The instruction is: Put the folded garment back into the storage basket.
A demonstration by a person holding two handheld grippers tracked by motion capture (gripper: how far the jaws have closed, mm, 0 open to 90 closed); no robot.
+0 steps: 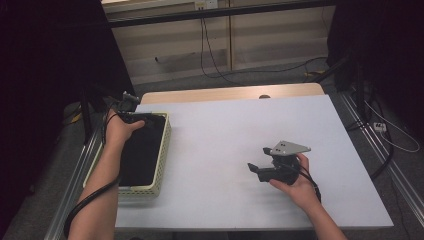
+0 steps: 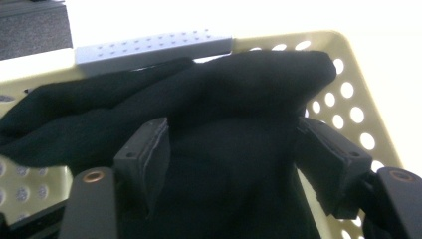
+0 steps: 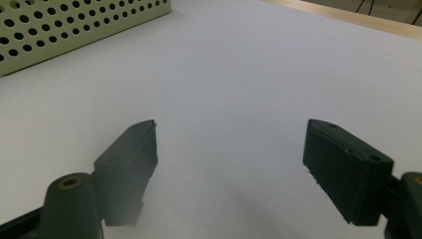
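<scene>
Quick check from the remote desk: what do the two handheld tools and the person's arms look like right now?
Both tools are black. The right tool carries a grey three-cornered plate on top. Each has two blocky black jaws with flat pads, and copper-coloured pivot rings sit at the jaw bases. A black cable trails from the left tool along the forearm. The forearms are bare, with no sleeves in view.

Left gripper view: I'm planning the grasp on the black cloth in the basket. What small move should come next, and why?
Probably close the left gripper on the black cloth. Its jaws stand open with a raised fold of cloth between them, inside the perforated cream basket, so a pinch should catch it. The right gripper is open over bare table and can wait.
</scene>
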